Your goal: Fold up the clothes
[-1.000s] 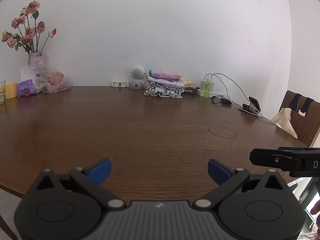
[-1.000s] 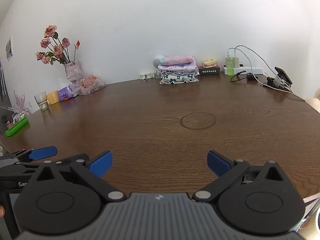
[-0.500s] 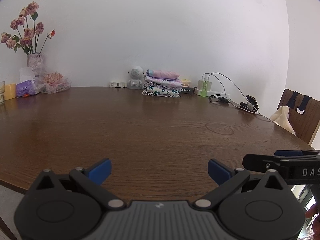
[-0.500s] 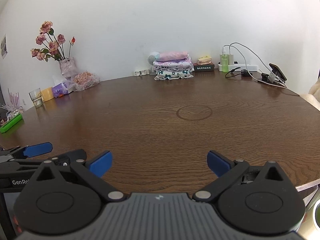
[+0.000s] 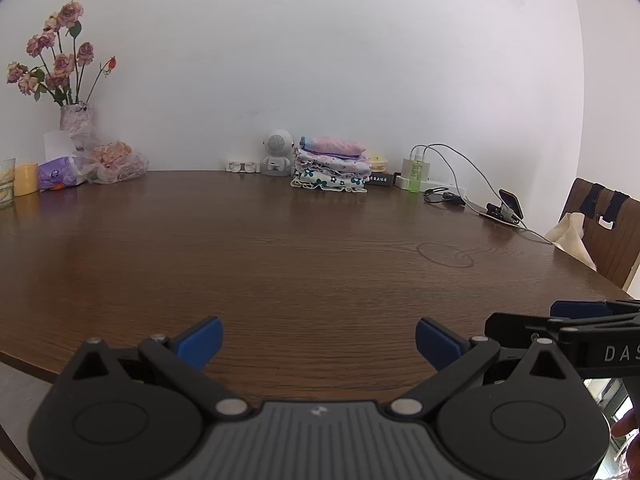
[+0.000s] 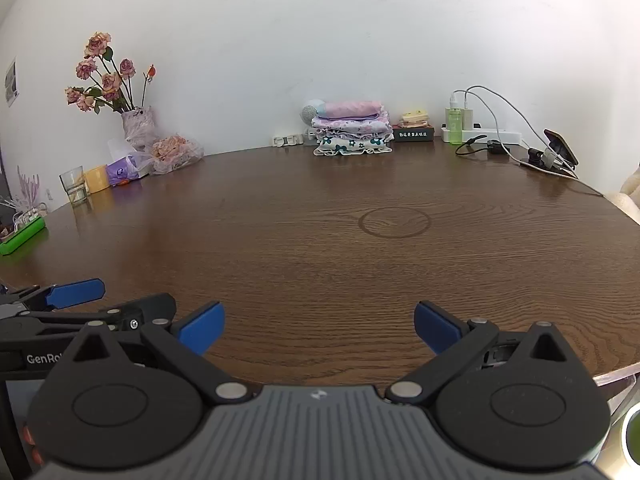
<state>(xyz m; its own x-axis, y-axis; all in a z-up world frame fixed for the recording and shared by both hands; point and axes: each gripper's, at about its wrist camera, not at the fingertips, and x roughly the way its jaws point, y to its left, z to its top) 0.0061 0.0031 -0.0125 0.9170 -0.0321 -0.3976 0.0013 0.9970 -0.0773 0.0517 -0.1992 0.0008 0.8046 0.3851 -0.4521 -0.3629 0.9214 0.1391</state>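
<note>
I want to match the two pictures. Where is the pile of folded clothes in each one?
Left wrist view: the pile of folded clothes sits just right of center, against the far wall.
Right wrist view: the pile of folded clothes sits at the top center, by the wall.
Shared landmark: the vase of pink roses, far left of the pile.

This is a home, likely a dining room — a wide brown wooden table (image 6: pixel 320 248) stands against a plain white wall (image 6: pixel 320 32), with a wooden chair (image 5: pixel 604 232) at its right end. On the far edge sit household things: a vase of dried pink roses (image 6: pixel 120 92), a drinking glass (image 6: pixel 74 186), a pack of tissues (image 5: pixel 56 174), a small stack of folded clothes (image 6: pixel 352 128) and a white power strip (image 6: pixel 484 134) with chargers and cables — ordinary domestic clutter.
</note>
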